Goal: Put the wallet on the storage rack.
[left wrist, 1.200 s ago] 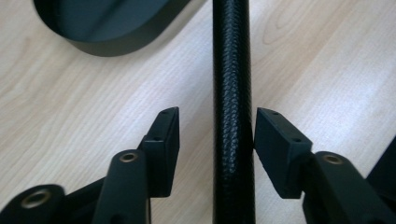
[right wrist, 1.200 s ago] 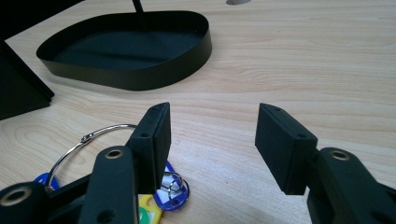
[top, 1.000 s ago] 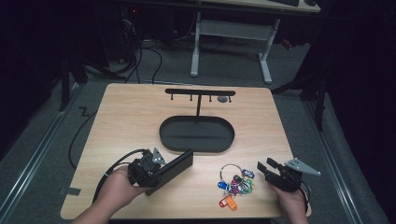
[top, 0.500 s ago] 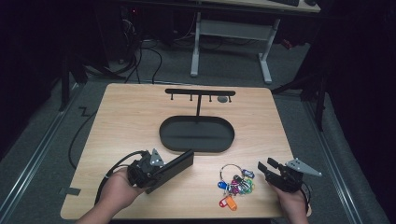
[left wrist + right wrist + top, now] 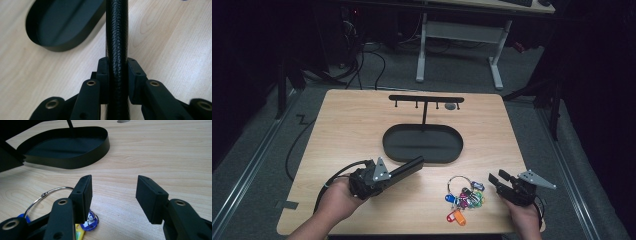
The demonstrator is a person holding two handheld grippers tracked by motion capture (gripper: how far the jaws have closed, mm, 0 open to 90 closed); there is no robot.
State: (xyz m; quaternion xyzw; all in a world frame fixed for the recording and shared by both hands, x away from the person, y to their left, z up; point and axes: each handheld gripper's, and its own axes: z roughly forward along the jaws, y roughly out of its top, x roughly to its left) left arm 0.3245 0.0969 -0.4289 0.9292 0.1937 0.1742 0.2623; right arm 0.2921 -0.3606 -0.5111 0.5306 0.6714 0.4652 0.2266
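Since earlier frame, your left gripper (image 5: 117, 75) jaws just closing, now clamped on black textured case (image 5: 406, 168), lifted clear beside oval tray (image 5: 422, 156). Your right gripper (image 5: 113, 195) gapes wide, empty, beside key bunch (image 5: 464, 196), likely poised for pickup.

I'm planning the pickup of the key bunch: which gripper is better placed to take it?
Probably the right gripper: open and empty beside the key bunch. The left gripper is shut on a black wallet.
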